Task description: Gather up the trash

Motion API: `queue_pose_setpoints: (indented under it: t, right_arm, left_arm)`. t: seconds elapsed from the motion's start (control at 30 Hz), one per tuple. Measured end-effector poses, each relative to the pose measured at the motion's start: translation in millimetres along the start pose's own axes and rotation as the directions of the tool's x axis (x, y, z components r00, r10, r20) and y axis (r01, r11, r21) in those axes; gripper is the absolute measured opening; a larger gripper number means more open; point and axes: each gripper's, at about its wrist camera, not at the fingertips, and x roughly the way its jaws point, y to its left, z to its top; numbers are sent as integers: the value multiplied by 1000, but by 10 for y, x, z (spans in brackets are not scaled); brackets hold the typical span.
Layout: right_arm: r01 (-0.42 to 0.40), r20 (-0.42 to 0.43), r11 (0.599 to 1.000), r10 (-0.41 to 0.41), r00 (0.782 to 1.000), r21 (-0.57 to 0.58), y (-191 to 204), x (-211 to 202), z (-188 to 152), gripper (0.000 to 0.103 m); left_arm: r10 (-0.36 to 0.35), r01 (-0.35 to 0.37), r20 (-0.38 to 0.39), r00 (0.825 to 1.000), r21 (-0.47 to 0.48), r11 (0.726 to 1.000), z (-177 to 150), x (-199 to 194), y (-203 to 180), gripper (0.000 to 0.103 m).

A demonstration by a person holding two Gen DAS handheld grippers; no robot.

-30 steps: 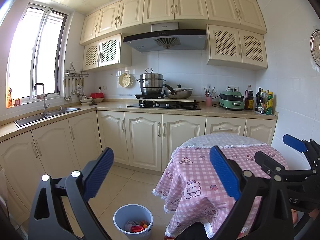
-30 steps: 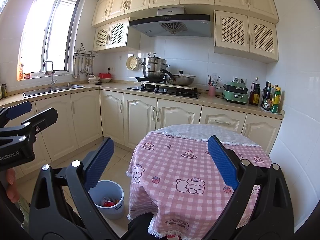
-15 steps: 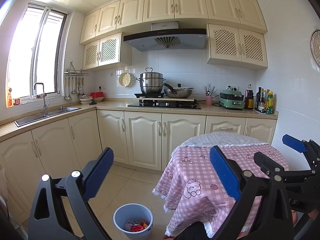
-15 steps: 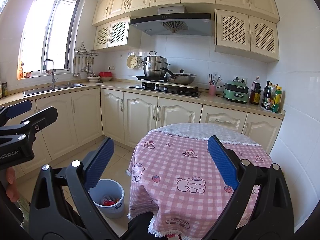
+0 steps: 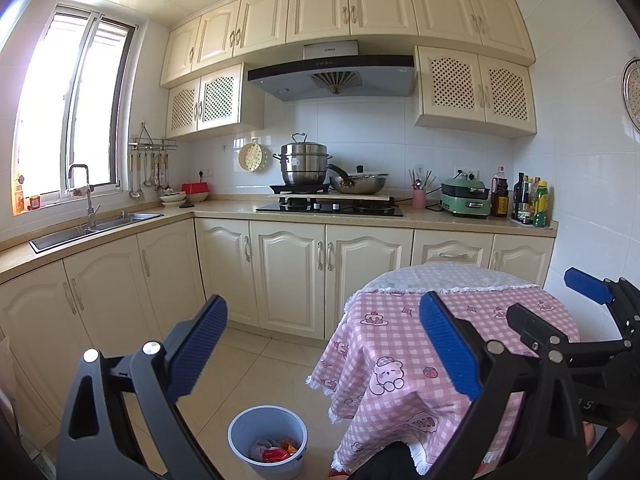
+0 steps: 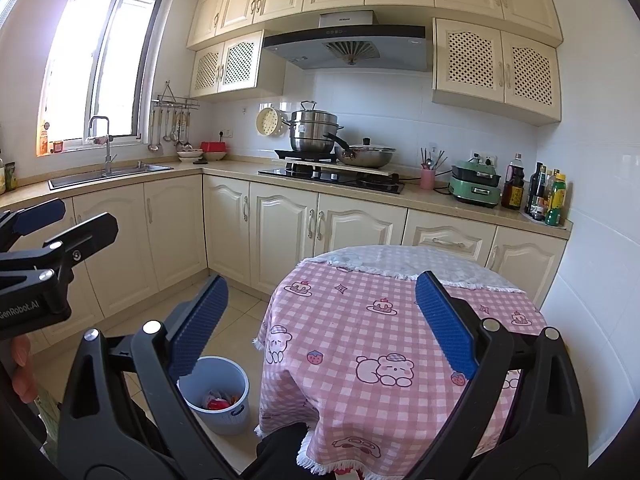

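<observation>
While both grippers' jaws gape empty above the pink-clothed bench (image 6: 380, 320), the grey bin (image 5: 267, 440) stands upright on the floor, mouth up, holding wrappers (image 5: 274, 451)

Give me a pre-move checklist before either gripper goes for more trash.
1. Left gripper open, nothing held: ok.
2. Right gripper open, nothing held: ok.
3. Blue bin upright on the floor beside the table, mouth unobstructed: ok.
4. Bin has room; wrappers only at the bottom: ok.
5. Trash left on the pink tablecloth: none visible.
6. Trash on the floor behind or under the table: cannot tell, hidden.
</observation>
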Motion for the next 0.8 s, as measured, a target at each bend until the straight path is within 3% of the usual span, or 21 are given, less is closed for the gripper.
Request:
queue_pose_setpoints:
  t: [0.8]
  right_arm:
    - [-8, -11, 1000, 8, 1000, -7, -33, 73, -12, 93]
  left_arm:
    - [3, -3, -20, 1000, 1, 1000, -31, 47, 59, 95]
